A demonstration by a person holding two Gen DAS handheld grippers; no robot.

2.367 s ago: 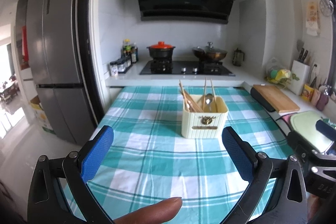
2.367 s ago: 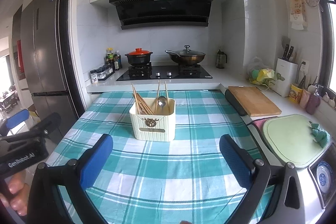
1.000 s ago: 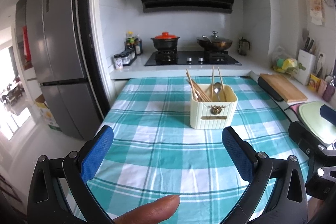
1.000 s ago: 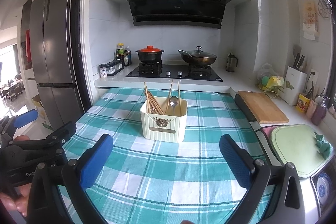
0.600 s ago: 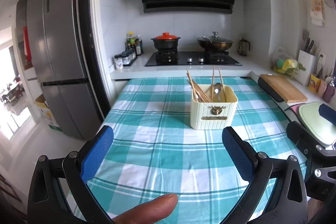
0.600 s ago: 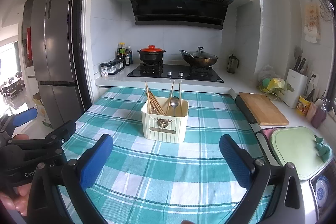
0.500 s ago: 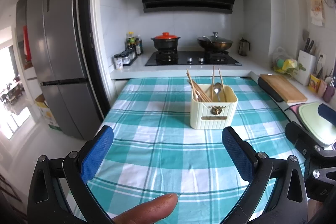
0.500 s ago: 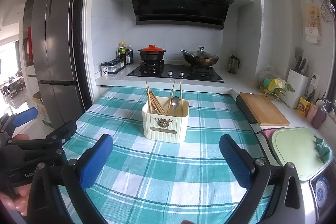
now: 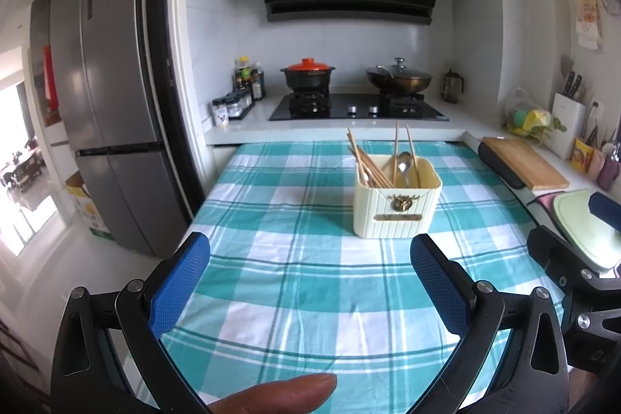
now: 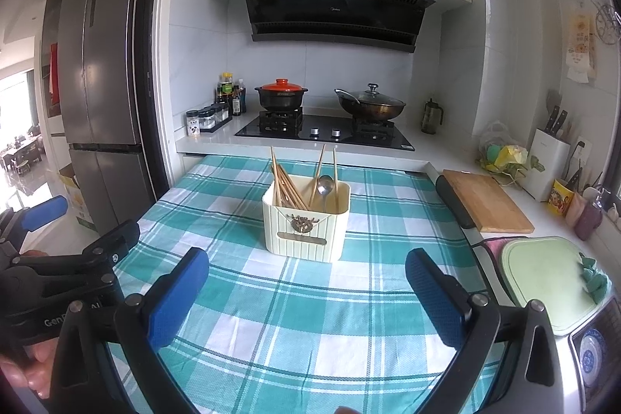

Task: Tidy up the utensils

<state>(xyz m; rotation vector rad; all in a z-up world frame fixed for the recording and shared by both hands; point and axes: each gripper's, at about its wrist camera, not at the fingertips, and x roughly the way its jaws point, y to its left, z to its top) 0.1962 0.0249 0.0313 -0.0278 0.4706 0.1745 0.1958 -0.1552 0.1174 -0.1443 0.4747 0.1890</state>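
Note:
A cream ribbed utensil holder (image 9: 396, 208) stands on the teal checked tablecloth (image 9: 302, 282); it also shows in the right wrist view (image 10: 306, 220). Several wooden chopsticks (image 9: 368, 165) and a metal spoon (image 9: 404, 158) stand in it. My left gripper (image 9: 310, 270) is open and empty, held above the cloth in front of the holder. My right gripper (image 10: 306, 282) is open and empty, also in front of the holder. Each gripper shows at the other view's edge.
A stove (image 10: 322, 132) with a red-lidded pot (image 10: 281, 96) and a wok (image 10: 370, 103) is behind the table. A wooden board (image 10: 487, 206), a green board (image 10: 551, 278) and a knife block (image 10: 547, 158) line the right counter. A fridge (image 10: 101, 119) stands left.
Both grippers have pulled back and risen slightly from the holder over the last seconds. Both stay open and empty. The holder has not moved.

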